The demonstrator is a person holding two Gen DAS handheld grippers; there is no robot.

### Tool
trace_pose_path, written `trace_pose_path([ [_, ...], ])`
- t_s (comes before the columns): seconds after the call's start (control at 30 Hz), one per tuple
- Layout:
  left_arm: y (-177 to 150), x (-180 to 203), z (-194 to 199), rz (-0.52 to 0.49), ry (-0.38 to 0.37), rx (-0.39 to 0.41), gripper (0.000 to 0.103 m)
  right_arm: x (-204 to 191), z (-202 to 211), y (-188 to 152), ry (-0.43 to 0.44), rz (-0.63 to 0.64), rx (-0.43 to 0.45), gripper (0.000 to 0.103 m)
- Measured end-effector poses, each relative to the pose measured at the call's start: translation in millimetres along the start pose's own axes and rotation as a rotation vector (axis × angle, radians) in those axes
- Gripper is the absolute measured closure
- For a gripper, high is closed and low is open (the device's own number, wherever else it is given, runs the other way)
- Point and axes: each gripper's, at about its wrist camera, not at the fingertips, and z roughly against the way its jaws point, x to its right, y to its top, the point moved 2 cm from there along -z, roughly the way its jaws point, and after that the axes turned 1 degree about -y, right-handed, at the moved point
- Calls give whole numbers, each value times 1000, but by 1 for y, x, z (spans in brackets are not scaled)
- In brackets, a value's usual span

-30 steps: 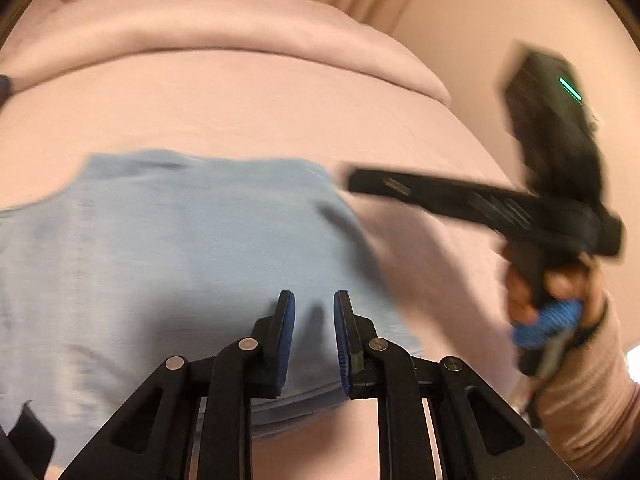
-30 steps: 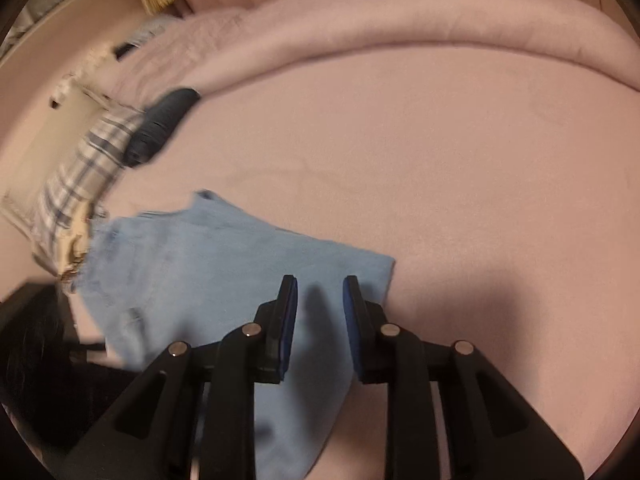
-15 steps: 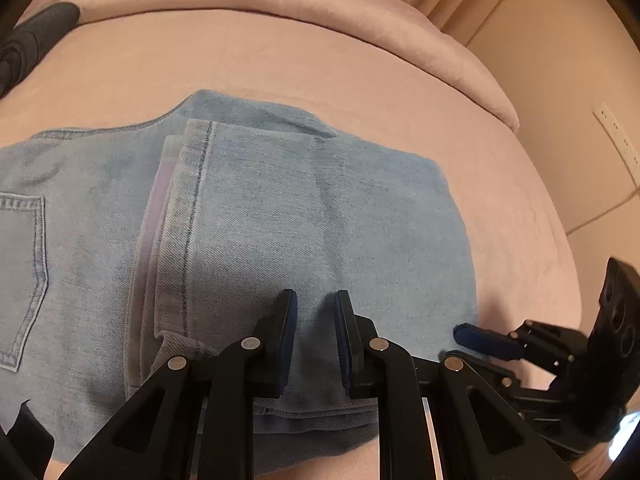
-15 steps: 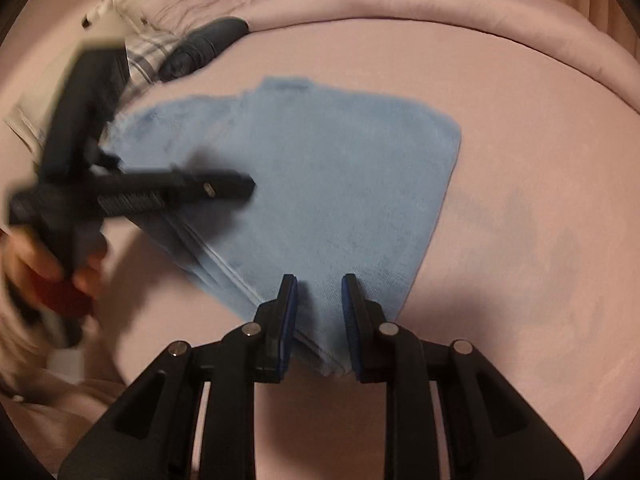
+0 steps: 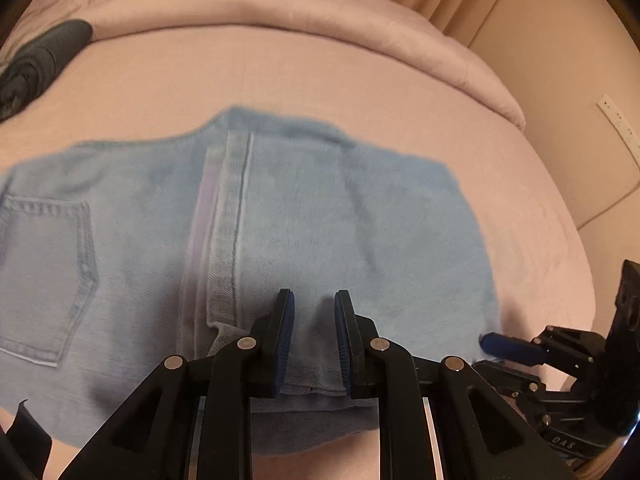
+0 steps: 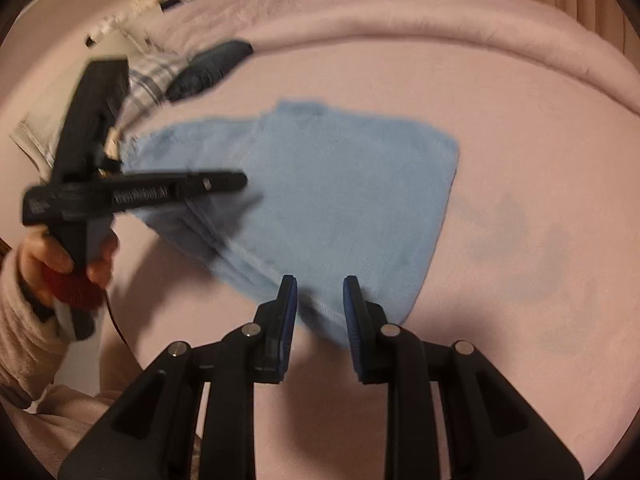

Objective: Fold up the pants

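Across the middle of the left wrist view, folded jeans (image 5: pixel 320 220) flat on the pink bed (image 5: pixel 280 72); left gripper (image 5: pixel 310 328) parted, empty, over the near hem.

Low centre in the right wrist view, right gripper (image 6: pixel 320 304) likewise spread, holding nothing, at the jeans' near corner. Risk: pinching only the top layer, unravelling the fold.

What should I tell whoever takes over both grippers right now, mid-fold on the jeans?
Left gripper: open, empty, over the near edge of the jeans.
Right gripper: open, empty, at the near right corner of the fold.
Jeans lie flat on the pink bed, legs already folded over the seat; back pocket showing at the left.
A dark rolled garment sits at the far left, apart from the jeans.
Left: probably one more fold, then smooth it.
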Motion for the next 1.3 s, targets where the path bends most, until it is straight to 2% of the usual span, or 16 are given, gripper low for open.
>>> trace_pose_path([
  [0.2,4,2,13,-14,6,37,85,0,-5,4,-9,-12,1,78],
  [0.23,7,5,15,-17,15,53,76,0,1,7,-2,-24,7,78],
  [0.27,6,3,21,-19,29,73,56,-1,6,9,13,-33,22,72],
  [0.33,4,-2,36,-4,35,115,39,-3,18,16,47,-44,67,61],
  [0.37,4,-5,42,4,30,131,39,-5,22,18,55,-44,83,55],
  [0.4,5,-5,44,10,30,138,39,-8,25,21,60,-38,93,54],
  [0.6,1,-30,79,69,52,217,39,-31,16,33,67,10,85,54],
  [0.73,-5,-60,98,162,77,265,30,-45,11,39,89,43,78,54],
  [1.0,-24,-108,116,288,140,294,29,-76,-6,60,137,91,59,54],
  [1.3,-51,-160,131,470,40,351,29,-100,-22,75,161,127,38,53],
])
